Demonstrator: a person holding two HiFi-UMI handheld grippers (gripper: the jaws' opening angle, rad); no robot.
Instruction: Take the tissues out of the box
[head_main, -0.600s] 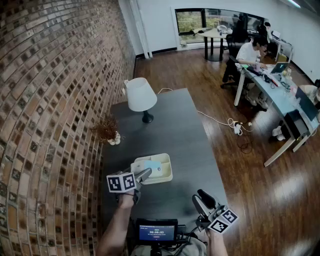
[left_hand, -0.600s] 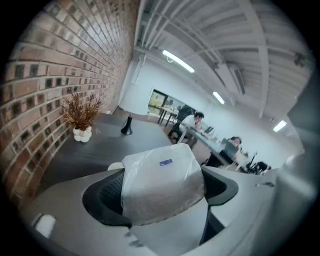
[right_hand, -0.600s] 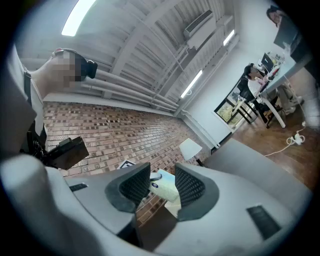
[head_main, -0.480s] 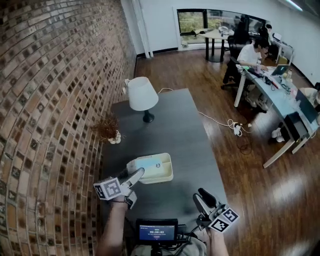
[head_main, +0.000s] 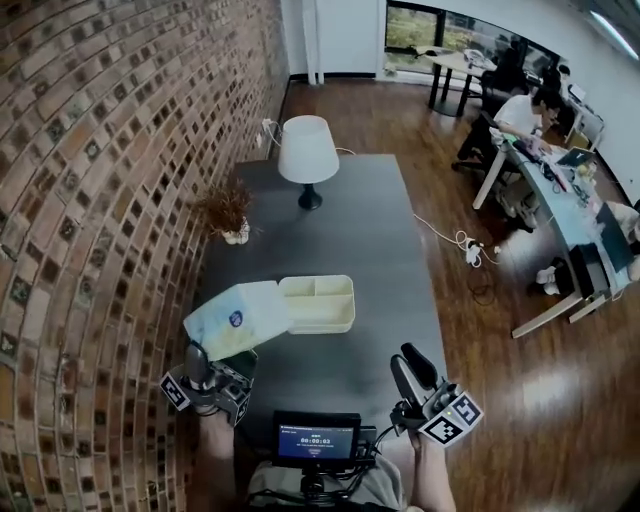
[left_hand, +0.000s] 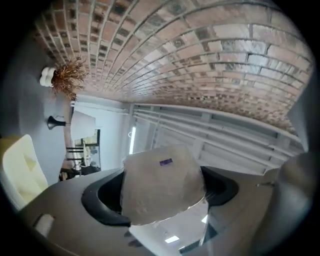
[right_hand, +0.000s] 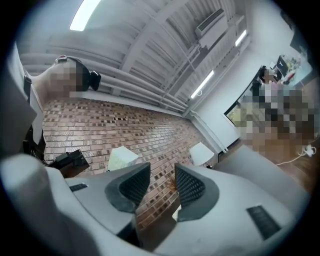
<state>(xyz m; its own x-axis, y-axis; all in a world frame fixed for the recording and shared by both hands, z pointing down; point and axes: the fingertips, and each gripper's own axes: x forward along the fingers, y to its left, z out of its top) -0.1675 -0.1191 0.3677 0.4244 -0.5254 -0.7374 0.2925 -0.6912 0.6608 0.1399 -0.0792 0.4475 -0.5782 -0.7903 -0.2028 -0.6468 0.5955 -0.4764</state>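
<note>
Tissue pack (head_main: 232, 320) sits clamped between the jaws of the left tool (head_main: 203, 364), which are closed onto its near end. The rest of the pack fans away from the tool toward the box (head_main: 330, 318). It is out of the box and held to the box's left, over the left side of the dark surface (head_main: 360, 235). In the head view its far corner meets the box's left rim, though I cannot tell whether they touch. The pack is a pale, soft, flattish packet with a light blue area and a small dark round mark. In the left gripper view it fills the gap between the jaws of the left tool (left_hand: 161, 192) and shows a small purple label. The box is cream, open and divided into compartments. The left tool is tilted upward toward the brick wall (head_main: 90, 160). The right tool (head_main: 412, 372) is held low at the surface's near right edge, angled up. Its jaws are slightly apart with nothing between them.
</note>
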